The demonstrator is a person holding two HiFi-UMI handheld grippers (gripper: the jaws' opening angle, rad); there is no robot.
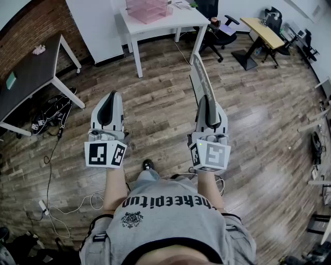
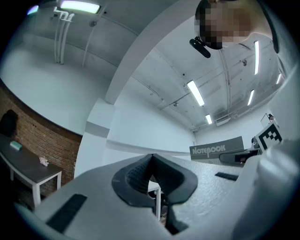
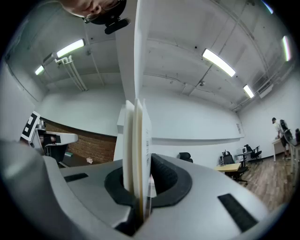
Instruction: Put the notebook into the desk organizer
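I hold the grey notebook [image 1: 201,80] on edge, and my right gripper [image 1: 206,103] is shut on its lower end. In the right gripper view the notebook [image 3: 136,117] rises as a thin white slab out of the closed pads [image 3: 161,176]. My left gripper [image 1: 109,98] hangs beside it at the left, shut and holding nothing; its pads [image 2: 136,176] meet in the left gripper view, where the notebook's cover [image 2: 216,150] shows at the right. A pink desk organizer [image 1: 147,9] stands on the white table [image 1: 173,21] far ahead. Both grippers float well above the wooden floor.
A dark table [image 1: 28,75] stands at the left by a brick wall, with cables and gear [image 1: 51,115] under it. An office chair [image 1: 214,26] and a wooden desk [image 1: 264,32] sit at the far right. A white cable [image 1: 77,204] lies near my feet.
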